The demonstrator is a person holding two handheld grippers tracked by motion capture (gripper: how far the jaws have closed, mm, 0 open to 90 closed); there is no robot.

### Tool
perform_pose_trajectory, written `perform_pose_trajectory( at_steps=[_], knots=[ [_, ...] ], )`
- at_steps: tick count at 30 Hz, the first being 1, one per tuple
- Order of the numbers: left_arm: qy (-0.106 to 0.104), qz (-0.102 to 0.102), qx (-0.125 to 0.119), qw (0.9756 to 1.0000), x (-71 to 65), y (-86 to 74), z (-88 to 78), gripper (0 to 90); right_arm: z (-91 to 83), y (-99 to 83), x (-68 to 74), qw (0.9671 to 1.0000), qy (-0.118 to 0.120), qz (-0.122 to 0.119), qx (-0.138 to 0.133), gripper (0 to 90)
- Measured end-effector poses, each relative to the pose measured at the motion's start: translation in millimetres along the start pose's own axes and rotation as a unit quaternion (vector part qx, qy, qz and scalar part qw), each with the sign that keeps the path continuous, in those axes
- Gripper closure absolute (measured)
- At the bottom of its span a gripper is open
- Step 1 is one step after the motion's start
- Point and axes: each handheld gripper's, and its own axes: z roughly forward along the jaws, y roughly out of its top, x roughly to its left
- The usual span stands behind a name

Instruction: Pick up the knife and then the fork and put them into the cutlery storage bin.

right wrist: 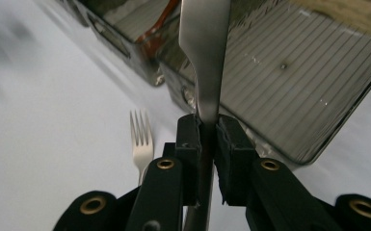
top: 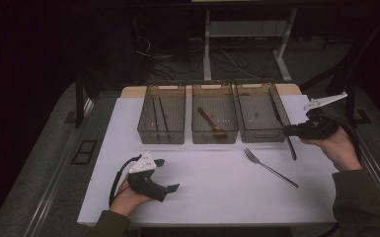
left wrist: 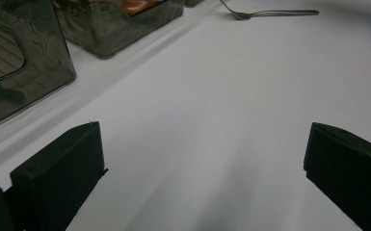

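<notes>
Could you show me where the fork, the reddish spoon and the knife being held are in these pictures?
fork (top: 269, 168): high view, on the middle of its handle.
reddish spoon (top: 211, 121): high view, on its handle, inside the middle bin.
knife (right wrist: 206, 43): right gripper view, on the flat metal above the jaws.

The room is dim; only the white bench (top: 217, 187) catches light, and the floor and back wall sink into near black. Soft shadows trail off the smoky bins (top: 214, 118) toward the near edge. In the right gripper view the knife (right wrist: 205, 53) blade is a blurred, glaring streak, while the fork (right wrist: 141, 139) behind is soft. The left gripper view looks grainy, its fingers (left wrist: 60, 178) dark.
</notes>
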Motion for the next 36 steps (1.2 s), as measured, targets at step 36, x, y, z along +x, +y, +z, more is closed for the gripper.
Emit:
perform_pose_trajectory(
  at_steps=[36],
  knots=[
    [-0.006, 0.003, 0.002, 1.0000, -0.5, 0.0, 1.3, 0.0, 52.5, 85.1, -58.9, 0.9948, -0.095, 0.035, 0.009, 79.5]
  ],
)
